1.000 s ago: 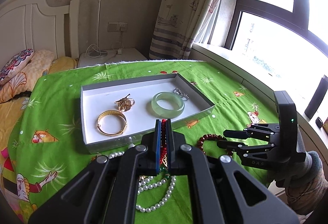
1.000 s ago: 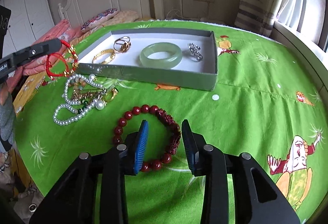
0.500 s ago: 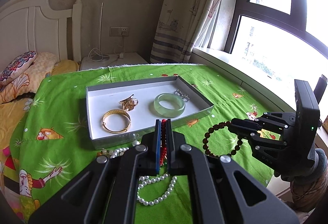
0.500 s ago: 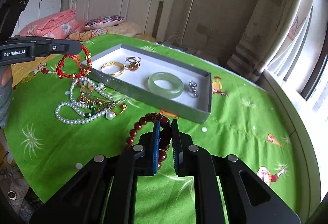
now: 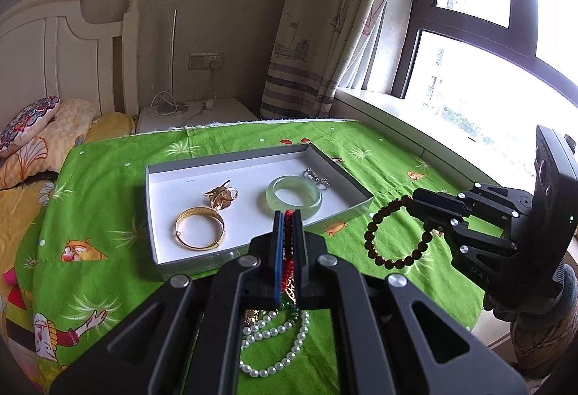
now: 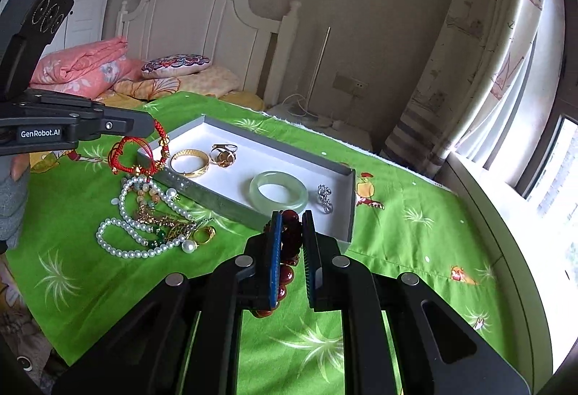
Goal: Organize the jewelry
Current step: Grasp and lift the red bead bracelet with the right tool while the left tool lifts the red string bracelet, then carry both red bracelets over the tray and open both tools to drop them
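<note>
A grey tray (image 5: 253,156) with a white floor lies on the green cloth and holds a gold bangle (image 5: 199,228), a gold ring piece (image 5: 221,196), a jade bangle (image 5: 293,196) and a silver piece (image 5: 317,177). My left gripper (image 5: 288,214) is shut on a red cord bracelet (image 6: 139,154) and holds it in the air by the tray's near left corner. My right gripper (image 6: 290,216) is shut on a dark red bead bracelet (image 5: 397,232), which hangs above the cloth just right of the tray (image 6: 346,207).
A pile of pearl strands (image 6: 144,225), gold chains and a gold ring (image 6: 205,234) lies on the green cloth (image 6: 415,250) in front of the tray. A bed with pillows (image 6: 173,64) stands behind, a window sill (image 5: 415,127) to the right.
My right gripper closed on the red bead bracelet, lifted it off the cloth and moved toward the tray. My left gripper has kept the red cord bracelet and risen slightly.
</note>
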Demonstrator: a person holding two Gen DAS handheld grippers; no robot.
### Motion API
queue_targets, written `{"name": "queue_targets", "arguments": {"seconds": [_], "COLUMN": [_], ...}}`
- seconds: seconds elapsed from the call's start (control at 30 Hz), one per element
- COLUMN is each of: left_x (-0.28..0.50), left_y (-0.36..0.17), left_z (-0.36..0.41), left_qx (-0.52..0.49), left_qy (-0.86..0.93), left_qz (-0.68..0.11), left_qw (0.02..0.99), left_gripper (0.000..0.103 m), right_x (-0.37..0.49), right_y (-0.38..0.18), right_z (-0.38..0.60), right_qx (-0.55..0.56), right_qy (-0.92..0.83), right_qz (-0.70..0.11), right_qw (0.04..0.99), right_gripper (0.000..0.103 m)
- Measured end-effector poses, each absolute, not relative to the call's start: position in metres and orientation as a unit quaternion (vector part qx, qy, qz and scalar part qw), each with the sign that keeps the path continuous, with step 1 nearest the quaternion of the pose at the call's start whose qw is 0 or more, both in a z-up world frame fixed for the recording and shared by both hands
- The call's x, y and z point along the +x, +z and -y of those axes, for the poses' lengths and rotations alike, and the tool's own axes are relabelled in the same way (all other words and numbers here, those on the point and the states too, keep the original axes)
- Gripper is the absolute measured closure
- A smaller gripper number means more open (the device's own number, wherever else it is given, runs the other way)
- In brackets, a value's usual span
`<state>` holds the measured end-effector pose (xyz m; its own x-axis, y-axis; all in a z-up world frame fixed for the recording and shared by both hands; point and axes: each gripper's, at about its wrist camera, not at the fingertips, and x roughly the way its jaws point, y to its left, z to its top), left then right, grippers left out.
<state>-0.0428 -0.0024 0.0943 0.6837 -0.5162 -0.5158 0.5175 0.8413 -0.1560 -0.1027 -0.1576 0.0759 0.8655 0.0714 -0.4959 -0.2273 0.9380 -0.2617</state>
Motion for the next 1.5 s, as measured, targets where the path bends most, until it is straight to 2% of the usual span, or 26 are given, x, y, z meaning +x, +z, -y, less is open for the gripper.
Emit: {"name": "queue_targets", "arguments": {"seconds": [0.4, 0.77, 0.9, 0.93, 0.97, 1.0, 1.03, 1.07, 1.1, 1.17, 1.2, 1.23, 1.33, 1.4, 1.5], "left_x": [0.019, 0.073, 0.081, 0.082, 0.083, 0.082, 0.08, 0.078, 0.076, 0.075, 0.074, 0.071, 0.058, 0.045, 0.022], "left_y": [0.088, 0.06, 0.052, 0.051, 0.05, 0.049, 0.051, 0.053, 0.055, 0.06, 0.062, 0.064, 0.073, 0.079, 0.082], "left_z": [0.024, 0.03, 0.032, 0.032, 0.031, 0.029, 0.026, 0.022, 0.017, 0.008, 0.003, -0.002, -0.017, -0.028, -0.047], "left_qx": [0.004, -0.027, -0.022, -0.021, -0.021, -0.024, -0.028, -0.035, -0.043, -0.06, -0.07, -0.077, -0.092, -0.097, -0.1], "left_qy": [-0.256, -0.197, -0.179, -0.176, -0.175, -0.173, -0.166, -0.159, -0.154, -0.151, -0.147, -0.141, -0.125, -0.111, -0.082], "left_qz": [-0.301, -0.325, -0.329, -0.331, -0.333, -0.331, -0.323, -0.312, -0.303, -0.303, -0.301, -0.298, -0.289, -0.282, -0.274], "left_qw": [0.918, 0.924, 0.927, 0.927, 0.926, 0.927, 0.931, 0.936, 0.939, 0.939, 0.94, 0.941, 0.945, 0.948, 0.953], "left_gripper": [0.099, 0.099, 0.098, 0.096, 0.083, 0.061, 0.048, 0.031, 0.028, 0.028, 0.026, 0.024, 0.017, 0.007, 0.002], "right_x": [-0.022, 0.078, 0.113, 0.121, 0.128, 0.133, 0.135, 0.136, 0.134, 0.127, 0.123, 0.117, 0.096, 0.075, 0.039], "right_y": [0.106, 0.087, 0.069, 0.062, 0.055, 0.048, 0.043, 0.04, 0.039, 0.043, 0.046, 0.049, 0.062, 0.07, 0.076], "right_z": [0.146, 0.118, 0.121, 0.126, 0.132, 0.138, 0.145, 0.152, 0.159, 0.171, 0.176, 0.182, 0.198, 0.206, 0.215], "right_qx": [-0.133, -0.066, 0.005, 0.025, 0.045, 0.061, 0.072, 0.084, 0.095, 0.1, 0.102, 0.107, 0.113, 0.114, 0.108], "right_qy": [0.102, 0.137, 0.155, 0.151, 0.145, 0.138, 0.13, 0.127, 0.129, 0.125, 0.123, 0.126, 0.136, 0.146, 0.155], "right_qz": [-0.233, -0.291, -0.33, -0.345, -0.358, -0.369, -0.376, -0.383, -0.383, -0.374, -0.367, -0.36, -0.342, -0.329, -0.314], "right_qw": [0.958, 0.945, 0.931, 0.926, 0.921, 0.917, 0.915, 0.911, 0.91, 0.914, 0.916, 0.918, 0.923, 0.926, 0.93], "right_gripper": [0.091, 0.091, 0.091, 0.091, 0.091, 0.09, 0.088, 0.086, 0.085, 0.068, 0.056, 0.052, 0.052, 0.052, 0.049]}}
